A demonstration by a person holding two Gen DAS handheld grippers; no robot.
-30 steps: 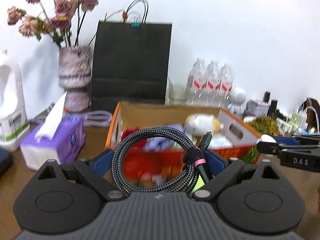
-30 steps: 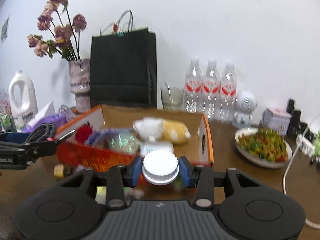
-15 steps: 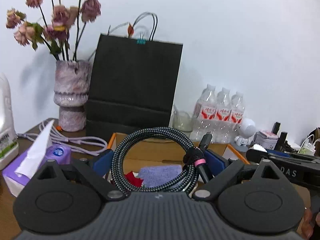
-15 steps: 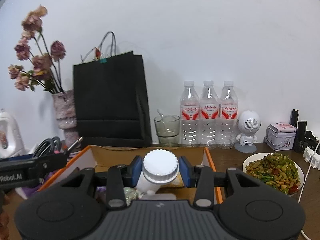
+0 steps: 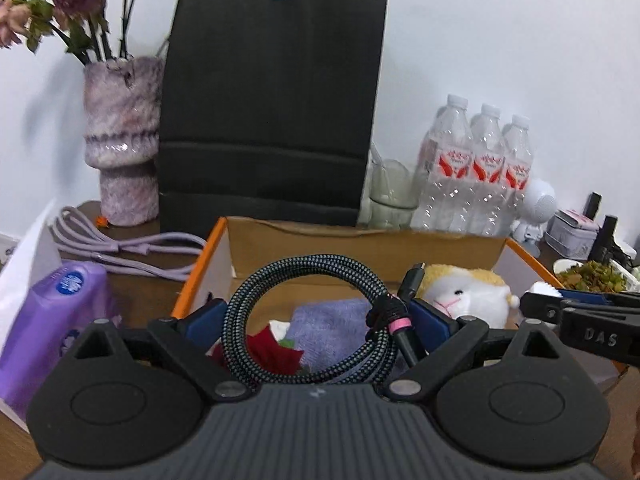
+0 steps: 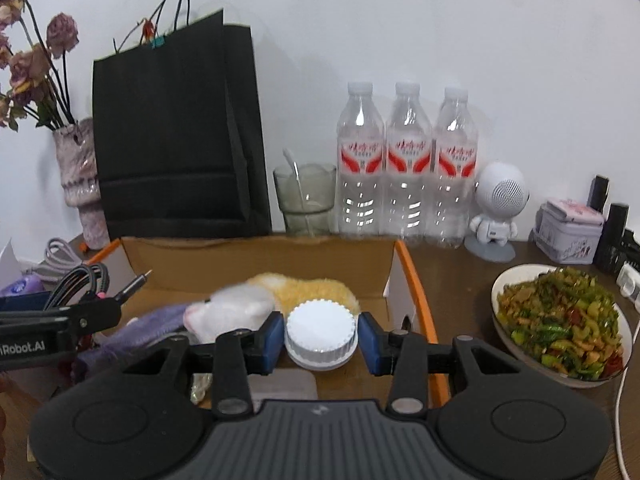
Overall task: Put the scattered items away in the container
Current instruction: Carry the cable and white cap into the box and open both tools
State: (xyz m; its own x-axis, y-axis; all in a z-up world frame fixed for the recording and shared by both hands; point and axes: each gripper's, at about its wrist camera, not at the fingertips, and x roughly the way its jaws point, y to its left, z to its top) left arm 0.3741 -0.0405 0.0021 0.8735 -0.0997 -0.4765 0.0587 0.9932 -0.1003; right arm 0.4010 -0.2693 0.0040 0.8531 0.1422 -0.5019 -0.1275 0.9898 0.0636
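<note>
White cap sits between parted right fingers, untouched.

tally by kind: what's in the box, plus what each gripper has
In cardboard box:
plush toy: 1
purple cloth: 1
red flower: 1
At grippers:
braided cable, left gripper: 1
white-capped bottle, right gripper: 1
Total: 5

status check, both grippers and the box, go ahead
Left gripper shut on coiled cable, over the box. Right gripper jaws just opening, white-capped bottle between them, small gaps showing. Plush toy and purple cloth already inside.
</note>
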